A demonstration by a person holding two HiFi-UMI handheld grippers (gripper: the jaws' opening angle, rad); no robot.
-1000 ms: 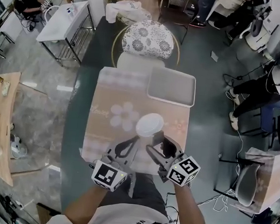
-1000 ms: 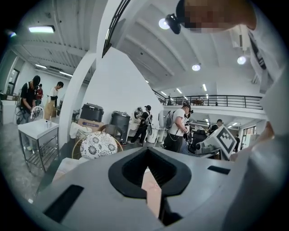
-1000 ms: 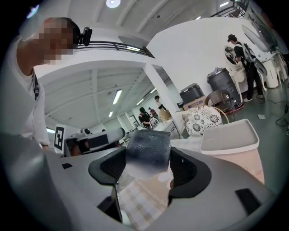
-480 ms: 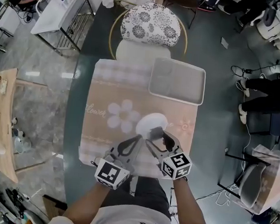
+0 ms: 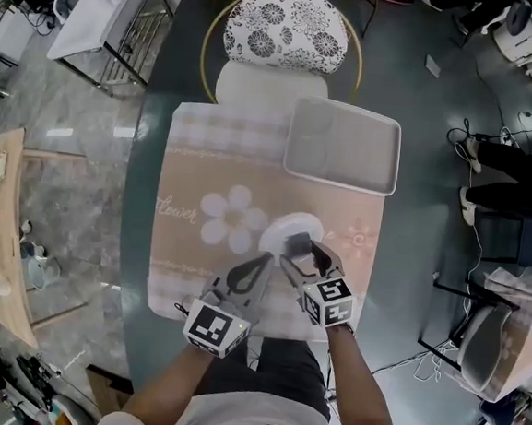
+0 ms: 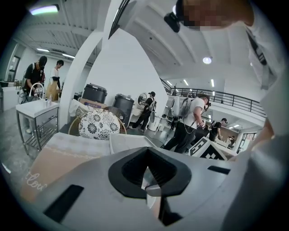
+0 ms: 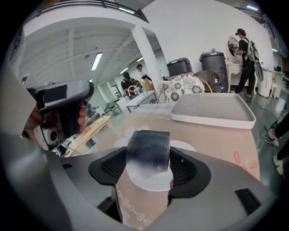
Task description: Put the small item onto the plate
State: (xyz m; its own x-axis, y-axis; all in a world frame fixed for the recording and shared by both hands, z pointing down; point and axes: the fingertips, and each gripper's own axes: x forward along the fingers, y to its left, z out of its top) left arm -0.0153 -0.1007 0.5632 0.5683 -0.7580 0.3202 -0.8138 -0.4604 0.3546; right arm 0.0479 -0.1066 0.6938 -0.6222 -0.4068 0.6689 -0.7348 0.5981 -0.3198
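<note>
A small dark block sits clamped between the jaws of my right gripper. It hangs over the near part of a round white plate on the pink flowered placemat. I cannot tell whether the block touches the plate. My left gripper is just left of the right one, near the plate's left edge, with its jaws closed together and nothing between them.
A grey rectangular tray lies on the mat beyond the plate to the right. A chair with a flower-patterned cushion stands at the far side of the round glass table. People and furniture stand farther off.
My right gripper has carried the block forward from the plate's near edge to over the plate. The left gripper has kept its place beside it.
</note>
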